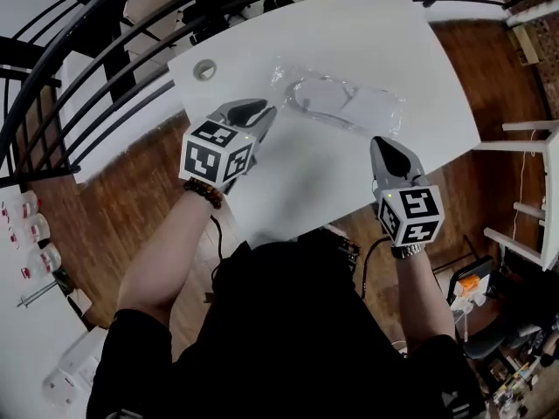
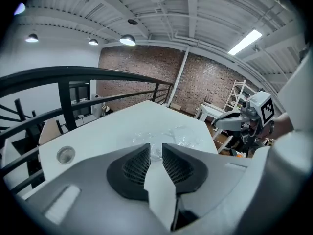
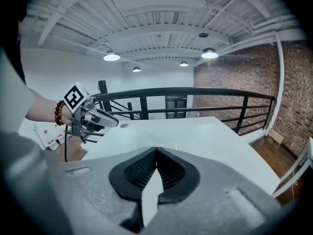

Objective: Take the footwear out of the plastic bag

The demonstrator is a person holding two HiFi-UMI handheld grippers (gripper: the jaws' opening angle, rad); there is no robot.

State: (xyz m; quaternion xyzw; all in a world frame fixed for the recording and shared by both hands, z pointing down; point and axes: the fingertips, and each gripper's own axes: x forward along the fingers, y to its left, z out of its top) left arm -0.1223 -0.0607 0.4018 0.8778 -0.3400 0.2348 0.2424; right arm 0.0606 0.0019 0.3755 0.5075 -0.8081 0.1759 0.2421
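Observation:
A clear plastic bag [image 1: 342, 103] lies on the white table [image 1: 393, 33], with pale footwear [image 1: 316, 95] showing faintly through it. My left gripper [image 1: 263, 111] hovers just off the bag's left end. Its jaws stand a little apart with nothing between them, and the bag [image 2: 168, 135] lies beyond its tips [image 2: 156, 148]. My right gripper [image 1: 383, 145] is above the table's near edge, just short of the bag's right end. Its jaws are shut and empty [image 3: 156, 151]. Each gripper shows in the other's view: the right gripper [image 2: 230, 124] and the left gripper [image 3: 108, 122].
A round grommet [image 1: 204, 69] sits in the table's far left corner. A black railing [image 1: 79, 51] curves round the far and left sides. White shelving [image 1: 534, 182] stands on the wooden floor at right. Bottles [image 1: 35, 234] sit on a white surface at lower left.

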